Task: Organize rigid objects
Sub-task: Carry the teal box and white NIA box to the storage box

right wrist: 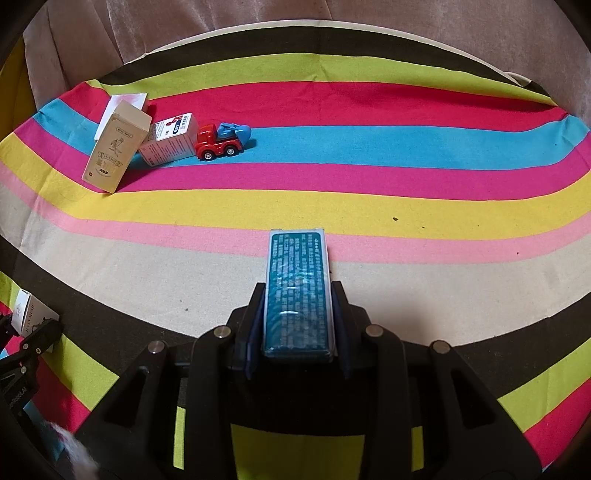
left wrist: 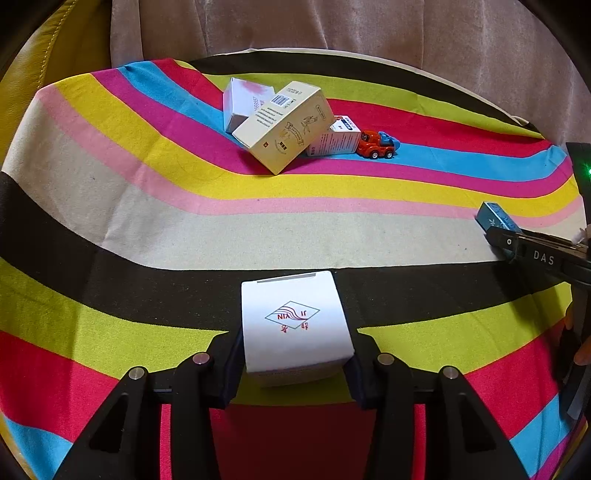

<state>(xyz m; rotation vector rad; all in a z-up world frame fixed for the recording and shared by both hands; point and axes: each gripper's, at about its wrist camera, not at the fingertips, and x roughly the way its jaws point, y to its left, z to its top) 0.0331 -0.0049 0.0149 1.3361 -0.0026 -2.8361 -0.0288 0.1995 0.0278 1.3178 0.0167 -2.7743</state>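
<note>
Striped cloth – tan velvet backrest behind.

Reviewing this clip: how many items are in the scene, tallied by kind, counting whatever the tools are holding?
Cartons lying on the striped cloth: 3, namely a beige box, a white box with pink print and a small white box.
Cartons held in a tool: 2, namely a white box in the left tool and a teal box in the right tool.
Toy trucks: 1, red and blue.
Total: 6

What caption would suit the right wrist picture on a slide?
Right gripper fingers clamp a teal box above a striped cloth; cartons and a toy truck sit beyond.
</note>
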